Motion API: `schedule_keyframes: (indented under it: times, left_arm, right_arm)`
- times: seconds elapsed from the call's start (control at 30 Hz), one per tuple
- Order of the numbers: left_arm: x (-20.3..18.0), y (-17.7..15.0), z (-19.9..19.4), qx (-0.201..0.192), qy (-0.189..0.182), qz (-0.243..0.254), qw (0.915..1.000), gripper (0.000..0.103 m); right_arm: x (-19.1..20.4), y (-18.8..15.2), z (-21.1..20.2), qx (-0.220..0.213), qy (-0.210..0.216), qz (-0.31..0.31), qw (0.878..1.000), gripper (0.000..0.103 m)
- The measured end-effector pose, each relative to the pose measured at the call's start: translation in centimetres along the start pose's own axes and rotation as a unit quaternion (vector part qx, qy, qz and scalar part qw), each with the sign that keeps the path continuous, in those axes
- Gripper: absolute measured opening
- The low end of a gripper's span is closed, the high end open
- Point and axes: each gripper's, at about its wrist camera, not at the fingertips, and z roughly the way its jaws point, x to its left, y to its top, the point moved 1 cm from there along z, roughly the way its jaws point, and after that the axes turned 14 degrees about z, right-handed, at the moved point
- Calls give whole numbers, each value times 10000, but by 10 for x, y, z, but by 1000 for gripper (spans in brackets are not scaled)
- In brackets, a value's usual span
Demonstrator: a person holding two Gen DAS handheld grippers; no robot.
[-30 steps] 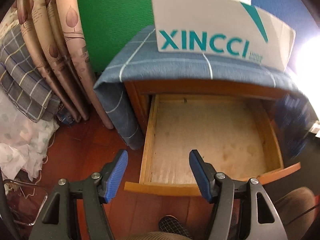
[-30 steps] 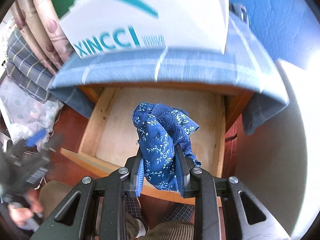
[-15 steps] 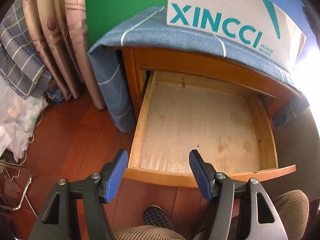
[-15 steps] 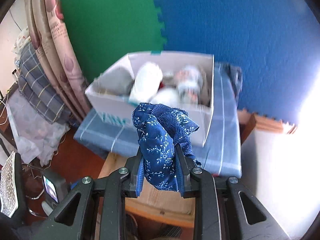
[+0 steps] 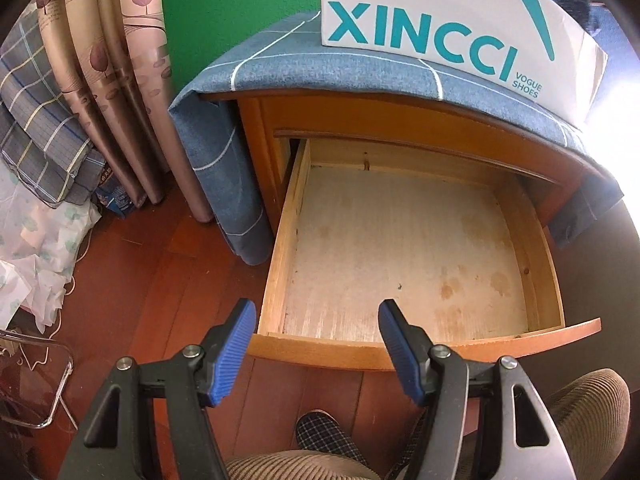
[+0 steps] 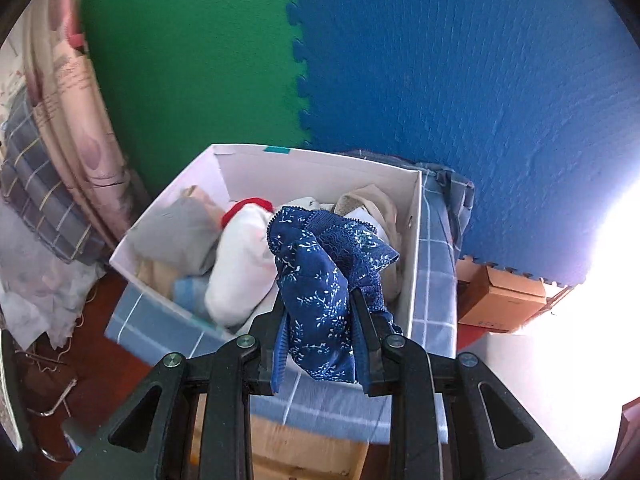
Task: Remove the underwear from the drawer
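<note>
On top of the wooden nightstand (image 5: 400,120), over its blue checked cloth (image 5: 304,68), sits a white shoe box (image 6: 412,256) printed XINCCI, open at the top. It holds a heap of folded clothing: a grey piece at the left, a white one with a red edge in the middle, beige fabric toward the right wall, and something pale blue low at the front. Below it, the drawer (image 5: 412,346) is pulled far out; its pale, stained bottom board lies bare, with nothing on it.

The navy floral underwear (image 6: 320,280) is out of the drawer, pinched between the pads of the right gripper (image 6: 320,354) and bunched up above them, in front of the box's near right corner. Whether it touches the clothes in the box cannot be told. The left gripper (image 5: 316,348) hangs over the drawer's front edge with its blue jaws apart and nothing between them; a checked slipper (image 5: 320,432) and corduroy trouser legs show beneath it.

A second ago the right wrist view looked straight into the drawer, with the box seen only from its front; now it looks from higher up into the box, and the foam-tile wall (image 6: 440,80) fills the background. The grip on the underwear is unchanged. The left gripper's view now shows more of the drawer floor, and its jaws stand as wide as before.
</note>
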Motion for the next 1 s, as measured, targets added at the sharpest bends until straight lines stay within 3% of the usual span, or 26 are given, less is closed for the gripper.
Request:
schedule_keyframes:
  times: [0.47,0.77,1.0]
  left_arm:
    - [0,1,7,157,41,32,9999,66]
    - [0,2,13,240,14,43,9997,66]
    - [-5,3,18,416,77,153,9990,66]
  right_arm:
    - [1,11,85,304,-159,233,9991,27]
    - [-6,11,104,401,-73,454,9981,29]
    - [0,12,89,368,-71,323,9988,47]
